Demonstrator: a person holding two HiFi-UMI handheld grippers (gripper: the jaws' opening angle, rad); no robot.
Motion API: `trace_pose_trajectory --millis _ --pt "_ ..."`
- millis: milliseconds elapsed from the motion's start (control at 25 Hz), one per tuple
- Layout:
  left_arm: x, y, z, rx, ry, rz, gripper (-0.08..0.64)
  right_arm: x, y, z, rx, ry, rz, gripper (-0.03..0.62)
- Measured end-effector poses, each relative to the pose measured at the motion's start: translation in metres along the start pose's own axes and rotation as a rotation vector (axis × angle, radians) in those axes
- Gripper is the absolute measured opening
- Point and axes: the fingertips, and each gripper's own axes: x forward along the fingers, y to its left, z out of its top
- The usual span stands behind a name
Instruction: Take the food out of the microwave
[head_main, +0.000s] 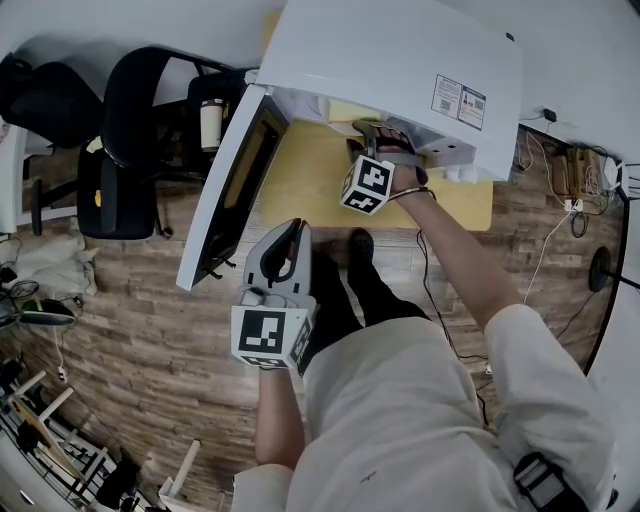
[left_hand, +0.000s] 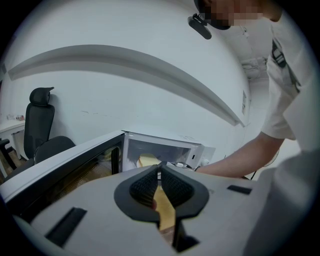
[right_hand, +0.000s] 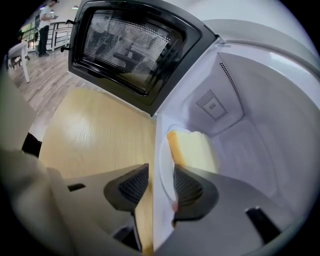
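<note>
A: White microwave (head_main: 400, 70) in the head view, door (head_main: 232, 180) wide open to the left, on a yellow wood table (head_main: 300, 180). The right gripper (head_main: 380, 140) is at the cavity mouth, the left gripper (head_main: 288, 245) is well back over the plank floor (head_main: 150, 330). Food?
B: Hidden under the top from here. There's a black chair (head_main: 130, 120) and a cup (head_main: 210, 122) behind the door, and cables (head_main: 560, 200) at right. None are in the path.
A: Left gripper view?
B: Tongs closed, nothing in them. Past them is the open cavity with a pale yellow bit inside.
A: Right gripper view?
B: 1 yellow slice (right_hand: 192, 150), bread or cake, can't tell. It lies on a white plate (right_hand: 164, 165) at the front of the cavity floor. Tongs stand apart with the plate rim between the 2 pads, not pinched as I read it.
A: Handling?
B: The slice looks soft and light and would crush, so take the plate rim. The plate is stiff and smooth, probably slippery, and a 1-sided grip may tip it, so keep it level. Only the door edge and cavity lip stand in the way.
</note>
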Motion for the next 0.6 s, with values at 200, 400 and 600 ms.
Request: trace_pose_trajectory --millis 200,400,600 --pt "0.0006 -0.0011 -0.0008 0.001 0.002 0.003 0.011 -0.0016 -0.0032 -0.0027 -0.002 -0.002 -0.027 0.124" --pt "0.0012 -0.0041 -0.0005 0.003 0.002 0.007 0.011 -0.0027 -0.0039 -0.0042 -0.006 -0.007 -0.033 0.109" --pt "0.0001 -0.0095 -0.0003 0.005 0.001 0.013 0.011 -0.0047 -0.0075 -0.0048 -0.019 -0.011 -0.046 0.089"
